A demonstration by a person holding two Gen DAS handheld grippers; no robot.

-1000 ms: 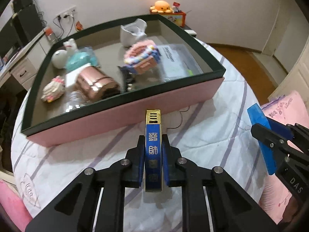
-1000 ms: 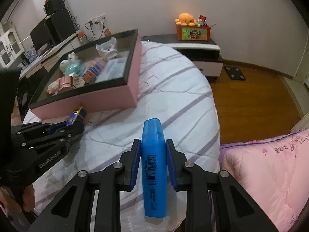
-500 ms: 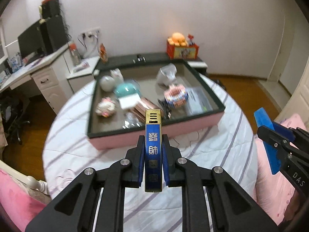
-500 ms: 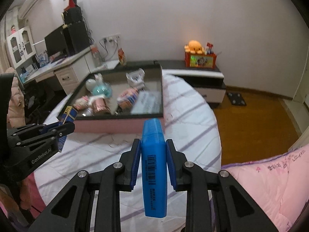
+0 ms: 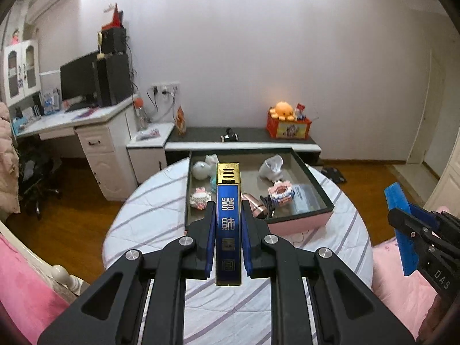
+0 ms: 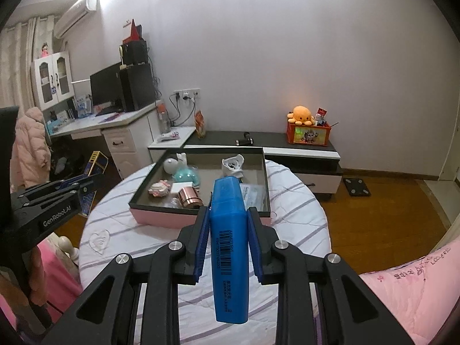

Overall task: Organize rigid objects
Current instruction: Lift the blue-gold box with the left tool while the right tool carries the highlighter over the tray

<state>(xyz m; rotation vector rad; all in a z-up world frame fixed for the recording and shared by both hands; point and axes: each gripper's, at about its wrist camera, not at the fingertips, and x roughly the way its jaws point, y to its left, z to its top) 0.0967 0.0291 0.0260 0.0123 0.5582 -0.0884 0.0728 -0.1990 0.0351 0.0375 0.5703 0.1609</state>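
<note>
Both tongs are carrying loads; neither item is placed yet. Step in hand, as judged: transport of two picked items toward the tray.

Left tongs (image 5: pixel 228 237) are clenching a slim blue-and-gold box (image 5: pixel 228 224), held lengthwise between the pads, gold end pointing forward. Right tongs (image 6: pixel 228 237) are gripping a blue marker (image 6: pixel 229 247), barcode side up, cap end forward.

Landmark: the pink tray (image 6: pixel 161 217) sitting on the round striped table (image 6: pixel 293 230). Both items are hanging in the air on the near side of the tray, clear of its rim and of the table. Inside the tray are lying a copper cup (image 6: pixel 189 197), a teal dome (image 6: pixel 186 176), a white figurine (image 6: pixel 175 164), a white holder (image 6: pixel 233 165) and a flat clear packet (image 6: pixel 253 195).

Next move, as judged: each tong needs bringing forward over the tray's near wall, then lowering onto bare floor. Free floor appears to be mostly along the back wall, between figurine and holder. Box and marker are long, so laying them parallel to a wall would save room. Release should wait until the item is resting flat.
</note>
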